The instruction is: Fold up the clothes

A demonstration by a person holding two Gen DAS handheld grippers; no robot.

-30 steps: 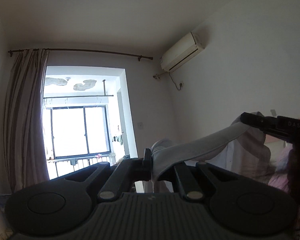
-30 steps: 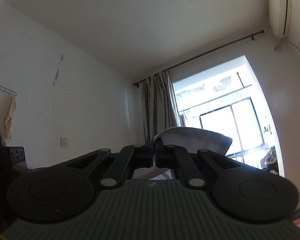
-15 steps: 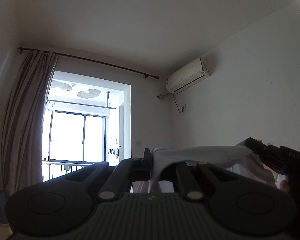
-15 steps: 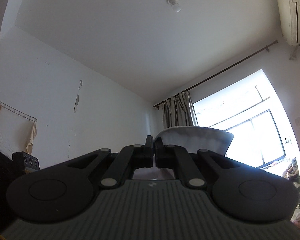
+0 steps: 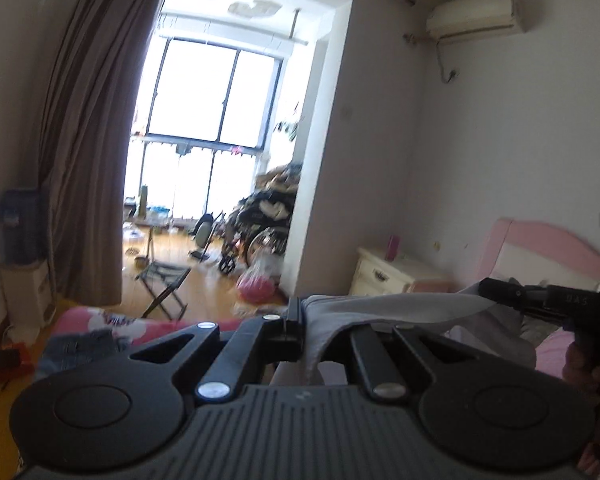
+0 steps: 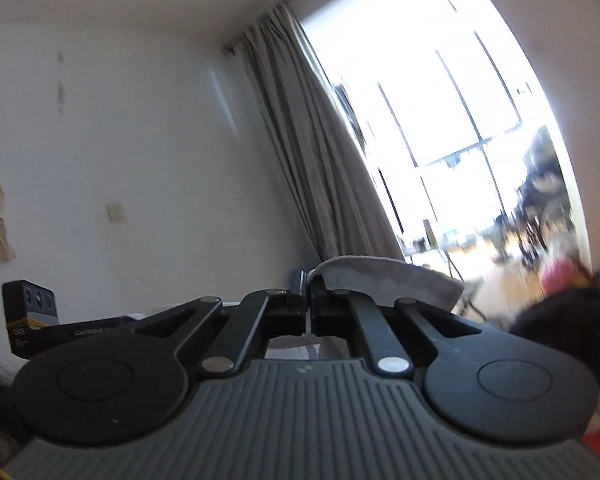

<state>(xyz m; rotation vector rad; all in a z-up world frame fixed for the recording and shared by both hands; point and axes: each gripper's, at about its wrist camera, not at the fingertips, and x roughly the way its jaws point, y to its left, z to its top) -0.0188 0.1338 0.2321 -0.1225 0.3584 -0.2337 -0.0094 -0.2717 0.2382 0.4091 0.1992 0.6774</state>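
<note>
Now that both views have tipped from ceiling down toward the bed [image 5: 548, 248] — grey garment [image 5: 384, 308] stretched between left gripper [image 5: 302, 320] and right gripper [image 6: 309, 304], fingers of each pinching an edge, likely being lowered to lay flat.

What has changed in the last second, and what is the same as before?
Both views have tipped down from the ceiling towards the floor and bed, so both claws have come lower. The left claw and right claw stay shut on the grey garment, stretched between them as before.

A light grey, soft fabric garment [image 5: 396, 310] hangs stretched in the air, its upper edge pulled taut, the rest drooping below.
</note>
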